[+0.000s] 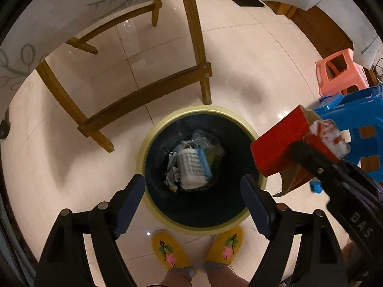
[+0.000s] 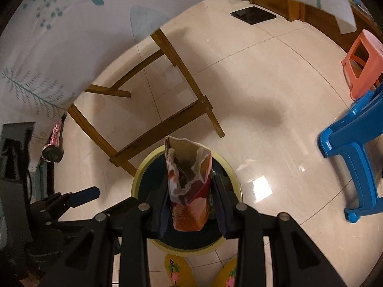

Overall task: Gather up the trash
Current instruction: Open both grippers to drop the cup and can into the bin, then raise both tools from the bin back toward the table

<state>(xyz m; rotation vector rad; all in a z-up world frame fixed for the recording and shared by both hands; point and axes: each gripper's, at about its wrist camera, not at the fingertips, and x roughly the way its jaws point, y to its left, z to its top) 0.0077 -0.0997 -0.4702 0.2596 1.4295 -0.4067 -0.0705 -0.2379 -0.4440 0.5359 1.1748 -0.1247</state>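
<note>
A round bin (image 1: 153, 131) with a pale yellow rim and a dark liner stands on the tiled floor, with crumpled paper and plastic trash (image 1: 191, 165) at its bottom. My left gripper (image 1: 192, 189) points straight down over the bin, its jaws wide apart with nothing between them. My right gripper (image 2: 190, 197) is shut on a torn red carton (image 2: 189, 186), held over the bin (image 2: 138, 177). In the left wrist view the red carton (image 1: 280, 148) hangs at the bin's right edge. The left gripper (image 2: 79, 197) shows at the lower left of the right wrist view.
A wooden table frame (image 1: 143, 95) stands just behind the bin, under a white leaf-patterned tablecloth (image 2: 59, 35). A blue plastic stool (image 2: 354, 143) and a pink stool (image 2: 363, 64) are on the right. A person's feet in yellow slippers (image 1: 198, 246) stand in front of the bin.
</note>
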